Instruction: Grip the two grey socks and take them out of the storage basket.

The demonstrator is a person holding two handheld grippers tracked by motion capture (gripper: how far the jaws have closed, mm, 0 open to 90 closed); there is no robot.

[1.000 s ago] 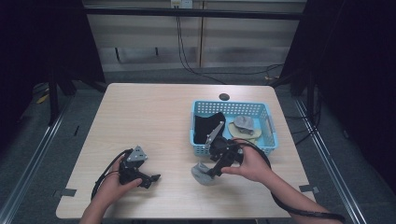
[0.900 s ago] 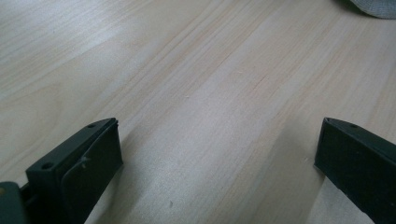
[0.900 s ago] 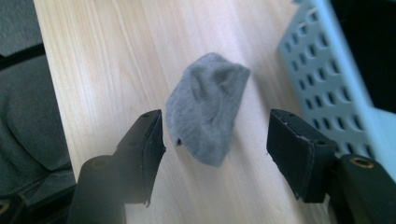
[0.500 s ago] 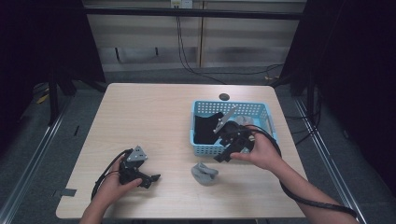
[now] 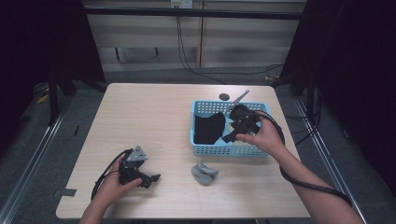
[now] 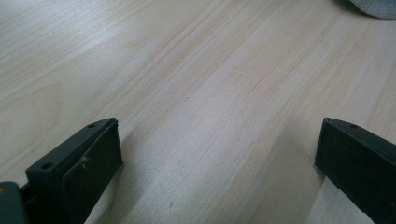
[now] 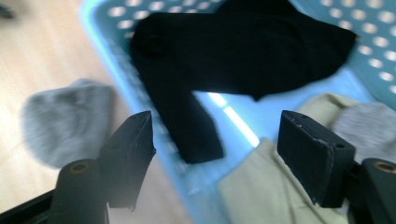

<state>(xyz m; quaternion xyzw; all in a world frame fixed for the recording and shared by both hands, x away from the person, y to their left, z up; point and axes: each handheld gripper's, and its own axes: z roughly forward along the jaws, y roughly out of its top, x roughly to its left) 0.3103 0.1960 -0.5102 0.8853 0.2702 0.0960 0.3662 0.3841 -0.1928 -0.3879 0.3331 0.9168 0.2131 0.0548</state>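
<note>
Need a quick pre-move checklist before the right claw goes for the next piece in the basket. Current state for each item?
1. Right claw open and holding nothing: ok, jaws apart with the basket's contents showing between them.
2. Right claw above the blue basket: ok in the high view.
3. Pieces left to pick: ok, a black cloth, a beige cloth and a grey piece lie inside.
4. Grey sock out of the basket: ok, it lies on the table in front of it.
5. Left claw out of the way: ok, open, low over bare wood.
6. Which piece is centred between the jaws: cannot tell, the right gripper view is blurred.
</note>
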